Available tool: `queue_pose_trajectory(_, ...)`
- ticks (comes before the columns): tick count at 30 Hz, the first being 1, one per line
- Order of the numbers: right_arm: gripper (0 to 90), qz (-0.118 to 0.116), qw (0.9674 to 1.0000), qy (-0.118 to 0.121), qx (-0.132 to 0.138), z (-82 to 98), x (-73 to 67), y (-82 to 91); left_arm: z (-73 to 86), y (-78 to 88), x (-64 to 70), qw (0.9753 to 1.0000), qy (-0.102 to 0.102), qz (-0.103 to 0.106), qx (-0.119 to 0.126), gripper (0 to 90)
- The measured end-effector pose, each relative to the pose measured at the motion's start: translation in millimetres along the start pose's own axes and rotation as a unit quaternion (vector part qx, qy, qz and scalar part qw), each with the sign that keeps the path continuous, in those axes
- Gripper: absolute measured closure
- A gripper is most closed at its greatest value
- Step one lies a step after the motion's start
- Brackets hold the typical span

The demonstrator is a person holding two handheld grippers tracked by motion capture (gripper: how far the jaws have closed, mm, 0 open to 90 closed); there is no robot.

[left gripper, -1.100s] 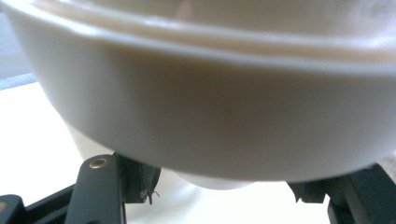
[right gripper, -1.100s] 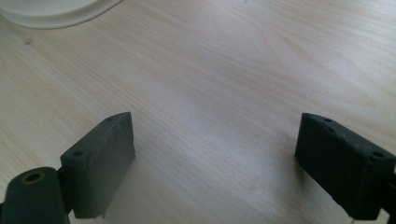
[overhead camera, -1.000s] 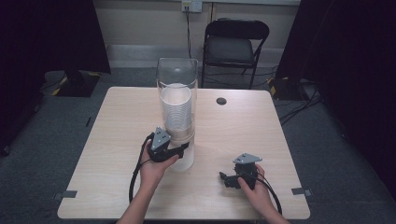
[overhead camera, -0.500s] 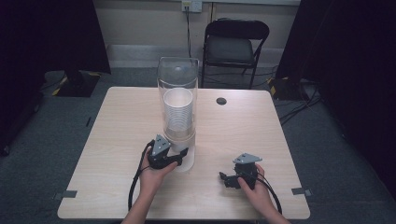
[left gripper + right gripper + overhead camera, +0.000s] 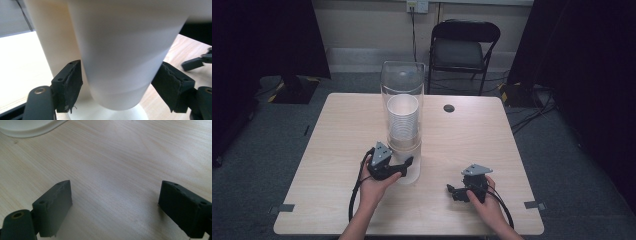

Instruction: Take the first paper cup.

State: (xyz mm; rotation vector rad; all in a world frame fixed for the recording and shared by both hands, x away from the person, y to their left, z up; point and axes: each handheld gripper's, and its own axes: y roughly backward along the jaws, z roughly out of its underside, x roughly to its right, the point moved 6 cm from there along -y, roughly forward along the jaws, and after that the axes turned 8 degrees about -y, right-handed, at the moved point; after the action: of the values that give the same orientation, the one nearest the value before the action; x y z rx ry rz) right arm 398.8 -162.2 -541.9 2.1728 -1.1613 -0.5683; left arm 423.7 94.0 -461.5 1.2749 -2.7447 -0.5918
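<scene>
A clear tube dispenser (image 5: 403, 87) stands mid-table with a stack of white cups (image 5: 403, 122) inside. One white cup (image 5: 413, 175) (image 5: 125, 50) sits below the tube's mouth. My left gripper (image 5: 408, 166) (image 5: 120, 87) reaches in from the left with its jaws on either side of that cup. They have just been opening: the right pad (image 5: 172, 85) stands clear of the cup wall and the left pad (image 5: 71, 85) lies close beside it. My right gripper (image 5: 453, 191) (image 5: 115, 202) rests open over bare wood at the front right, holding nothing.
The light wooden table (image 5: 337, 130) has a small black round hole (image 5: 449, 108) behind the dispenser. A black folding chair (image 5: 464, 47) stands beyond the far edge. A white curved rim (image 5: 27, 127) lies ahead of the right gripper.
My left hand has sunk slightly at the foot of the dispenser, and its jaws have spread off the cup. The right hand has not moved.
</scene>
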Motion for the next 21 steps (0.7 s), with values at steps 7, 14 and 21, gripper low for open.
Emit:
queue_pose_trajectory(7, 11.0, 0.000, 1.0000, 0.000, 0.000, 0.0, 0.0, 0.0, -6.5, -6.5, -0.6, 0.9999, 0.006, 0.008, 0.004, 29.8)
queue_pose_trajectory(14, 11.0, 0.000, 1.0000, 0.000, 0.000, 0.1, -0.1, 0.0, -3.3, -6.1, 1.2, 0.9999, -0.002, 0.003, 0.012, 32.4)
queue_pose_trajectory(21, 11.0, 0.000, 1.0000, -0.001, 0.000, 0.3, -0.3, 0.1, -1.7, -4.8, 2.6, 0.9999, -0.009, -0.006, 0.011, 32.7)
